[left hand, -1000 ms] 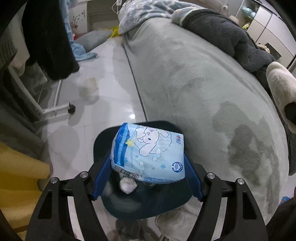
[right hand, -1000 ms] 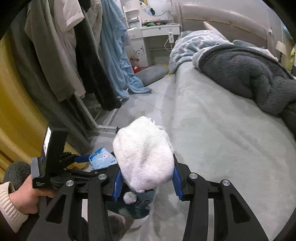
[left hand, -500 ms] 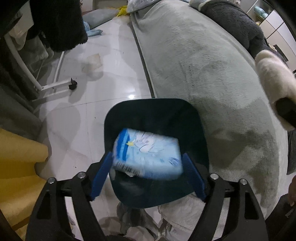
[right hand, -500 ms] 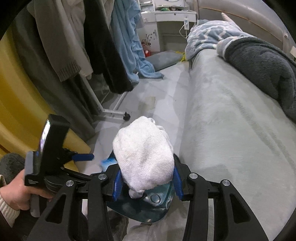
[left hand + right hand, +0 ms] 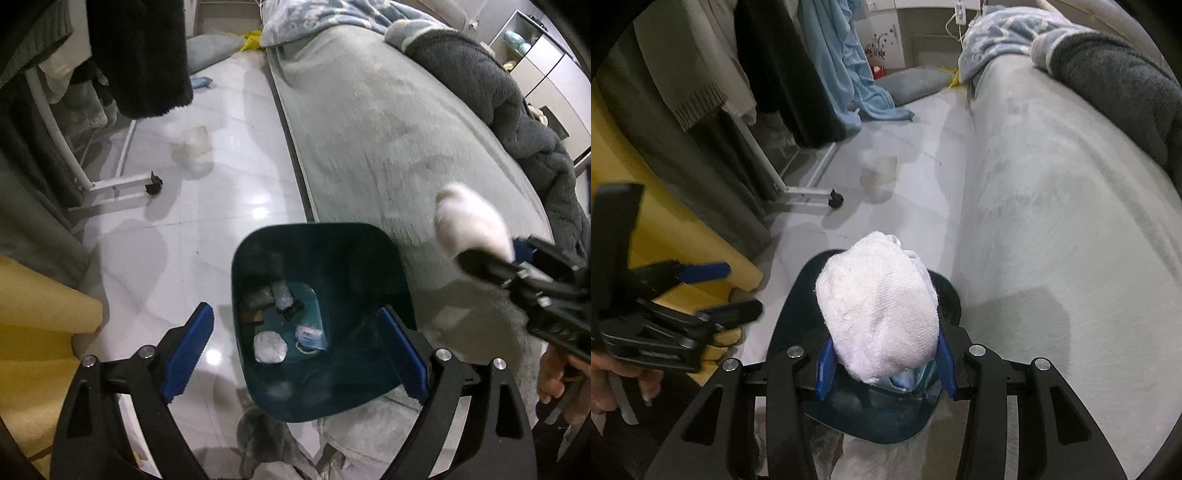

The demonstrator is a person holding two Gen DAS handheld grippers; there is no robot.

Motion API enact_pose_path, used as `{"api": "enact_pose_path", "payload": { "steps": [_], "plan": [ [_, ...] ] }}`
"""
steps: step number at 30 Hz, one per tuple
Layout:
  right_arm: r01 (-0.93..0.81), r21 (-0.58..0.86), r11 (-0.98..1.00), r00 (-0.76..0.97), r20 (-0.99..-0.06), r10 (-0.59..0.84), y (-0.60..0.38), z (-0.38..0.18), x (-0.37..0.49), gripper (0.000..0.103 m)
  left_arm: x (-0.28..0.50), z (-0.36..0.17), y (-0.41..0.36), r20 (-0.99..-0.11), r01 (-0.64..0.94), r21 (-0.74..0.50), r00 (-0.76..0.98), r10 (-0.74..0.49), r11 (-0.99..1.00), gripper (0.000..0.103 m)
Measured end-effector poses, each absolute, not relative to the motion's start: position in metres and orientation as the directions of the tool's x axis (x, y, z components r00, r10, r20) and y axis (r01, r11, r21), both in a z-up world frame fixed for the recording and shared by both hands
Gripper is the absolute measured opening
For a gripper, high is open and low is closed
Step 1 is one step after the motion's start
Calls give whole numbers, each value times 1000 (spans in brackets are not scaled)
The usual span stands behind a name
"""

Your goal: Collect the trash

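A white wad [image 5: 879, 314] is gripped by the right gripper [image 5: 884, 363] above the bin [image 5: 388, 258] beside the bed [image 5: 388, 147]. The left gripper [image 5: 295, 347] is opening, nothing between its fingers. Release over the bin is judged next.

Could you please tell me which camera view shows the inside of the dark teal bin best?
The left wrist view: it looks straight down into the bin, showing trash on its bottom. In the right wrist view the white wad covers most of the bin; only its rim and some of the interior show.
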State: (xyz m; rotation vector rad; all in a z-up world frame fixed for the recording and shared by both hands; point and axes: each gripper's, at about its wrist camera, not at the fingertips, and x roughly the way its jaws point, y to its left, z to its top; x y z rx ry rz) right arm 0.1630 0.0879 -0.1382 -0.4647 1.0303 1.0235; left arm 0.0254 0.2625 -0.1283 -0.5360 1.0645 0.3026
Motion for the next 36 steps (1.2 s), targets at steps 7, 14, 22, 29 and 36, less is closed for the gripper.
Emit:
{"api": "enact_pose_path", "payload": {
  "steps": [7, 14, 22, 29, 36],
  "plan": [
    [-868, 128, 480, 103, -900, 424, 97, -168, 158, 46, 25, -109, 262, -843, -457, -280, 538, 11, 844, 89],
    [-866, 128, 483, 81, -918, 389, 108, -181, 156, 48, 23, -85, 258, -772, -424, -287, 633, 55, 859, 83],
    [-875, 101, 473, 74, -939, 337, 110, -199, 152, 54, 20, -63, 252, -705, -400, -266, 701, 106, 877, 73],
    [-874, 139, 466, 45, -930, 364, 118, -193, 148, 68, 16, -39, 235, -653, -367, -223, 744, 141, 903, 69],
    [-882, 131, 453, 86, -900, 428, 121, -162, 147, 80, 11, -13, 216, -591, -336, -201, 791, 159, 920, 71]
  ]
}}
